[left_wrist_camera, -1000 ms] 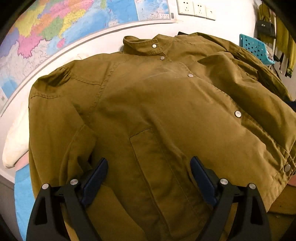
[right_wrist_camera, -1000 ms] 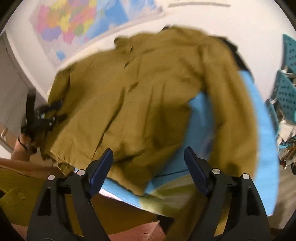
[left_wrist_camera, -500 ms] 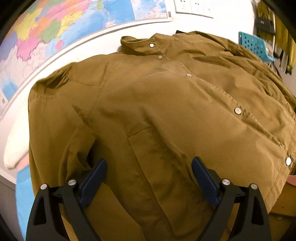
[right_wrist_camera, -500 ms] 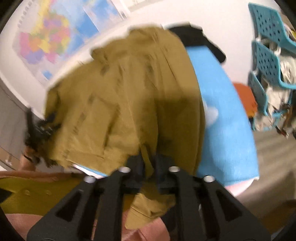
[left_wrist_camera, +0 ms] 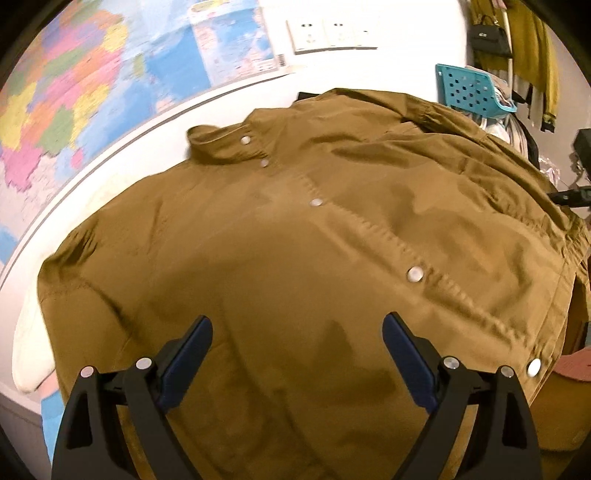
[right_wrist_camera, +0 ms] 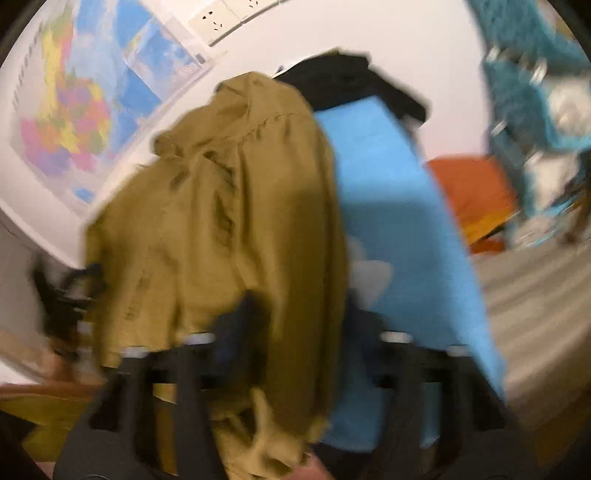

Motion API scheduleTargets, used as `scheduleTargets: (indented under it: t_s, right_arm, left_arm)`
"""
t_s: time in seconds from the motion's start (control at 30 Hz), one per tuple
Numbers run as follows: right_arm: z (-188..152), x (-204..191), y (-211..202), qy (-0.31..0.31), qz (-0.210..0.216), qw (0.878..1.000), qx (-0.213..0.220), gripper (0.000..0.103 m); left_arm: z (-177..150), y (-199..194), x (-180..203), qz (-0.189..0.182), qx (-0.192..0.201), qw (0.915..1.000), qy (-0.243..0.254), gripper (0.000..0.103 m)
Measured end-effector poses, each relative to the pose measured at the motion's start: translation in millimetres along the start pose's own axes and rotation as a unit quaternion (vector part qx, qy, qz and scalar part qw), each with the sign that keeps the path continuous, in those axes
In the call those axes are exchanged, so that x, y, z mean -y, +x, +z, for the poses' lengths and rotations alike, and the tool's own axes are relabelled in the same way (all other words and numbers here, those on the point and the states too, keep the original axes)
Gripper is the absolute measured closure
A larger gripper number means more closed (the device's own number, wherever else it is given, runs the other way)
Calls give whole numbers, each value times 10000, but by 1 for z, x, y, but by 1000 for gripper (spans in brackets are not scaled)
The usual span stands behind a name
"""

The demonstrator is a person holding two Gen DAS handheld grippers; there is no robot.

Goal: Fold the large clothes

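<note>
Jacket (left_wrist_camera: 295, 258) spread beneath left gripper (left_wrist_camera: 297, 354), jaws apart; right gripper (right_wrist_camera: 295, 325) jaws blurred, cannot tell; blue mat (right_wrist_camera: 399, 221) beside.

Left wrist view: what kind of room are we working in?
Probably a bedroom or dorm room. A map and sockets are on the wall, clothes and a bag hang at right, and the jacket lies on what looks like a bed.

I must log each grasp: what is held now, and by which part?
The right gripper holds the jacket by its hanging sleeve; the view is blurred. The left gripper is open, holding nothing.
</note>
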State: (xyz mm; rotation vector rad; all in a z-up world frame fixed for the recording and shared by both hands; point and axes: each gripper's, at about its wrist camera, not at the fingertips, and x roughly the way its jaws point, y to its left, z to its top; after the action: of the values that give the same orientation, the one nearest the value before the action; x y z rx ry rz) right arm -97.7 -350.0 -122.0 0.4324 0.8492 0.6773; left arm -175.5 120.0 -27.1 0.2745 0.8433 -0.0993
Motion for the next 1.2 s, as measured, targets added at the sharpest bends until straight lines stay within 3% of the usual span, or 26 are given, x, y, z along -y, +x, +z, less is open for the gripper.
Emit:
scheduleTargets:
  t_s: [0.03, 0.1, 0.2, 0.3, 0.37, 0.53, 0.63, 0.73, 0.83, 0.87, 0.93, 0.97, 1.03, 1.13, 1.2]
  right_arm:
    - [5, 2, -3, -42, 37, 10000, -11, 93]
    - [12, 2, -16, -20, 225, 9997, 86, 95]
    - [40, -14, -62, -187, 452, 9969, 615, 95]
    - [74, -46, -102, -517, 714, 9914, 964, 95]
    - [96, -75, -108, -751, 879, 9891, 916, 95]
    - [119, -139, -68, -1208, 1171, 9853, 304, 95]
    - [121, -173, -24, -1431, 1437, 9792, -86, 94]
    - [116, -199, 23, -1576, 1718, 9713, -467, 92]
    - [107, -209, 78, -1516, 1808, 9663, -1029, 86]
    - [105, -210, 89, -1507, 1788, 9653, -1164, 86]
    - [99, -211, 105, -1691, 1452, 9642, -1436, 75]
    - [97, -212, 109, -1762, 1333, 9637, -1502, 61]
    - [101, -212, 103, -1987, 1056, 9635, -1448, 56]
    - [126, -206, 74, -2200, 800, 9681, -897, 57]
    - [149, -201, 59, -2416, -7, 9701, -243, 50]
  left_arm:
    - [4, 0, 4, -56, 29, 10000, 45, 13]
    - [10, 1, 10, -96, 70, 9999, 114, 13]
    - [24, 2, 16, -319, 181, 9991, 219, 13]
    - [43, -2, 20, -713, 386, 9963, 271, 13]
    - [58, -6, 22, -999, 573, 9929, 303, 13]
    - [84, -18, 19, -1831, 1013, 9776, 209, 13]
    - [90, -21, 7, -2516, 1146, 9610, -4, 13]
    - [84, -14, -1, -2862, 1096, 9518, -86, 11]
    - [68, 8, -6, -3218, 755, 9435, -259, 7]
    - [65, 18, -5, -3254, 572, 9434, -299, 7]
    - [56, 44, 1, -3124, 91, 9492, -372, 7]
    - [53, 53, 3, -3196, -88, 9465, -442, 7]
    - [51, 66, 8, -3438, -303, 9369, -553, 7]
    - [58, 76, 21, -3642, -350, 9287, -610, 8]
    - [64, 82, 25, -3706, -406, 9253, -693, 12]
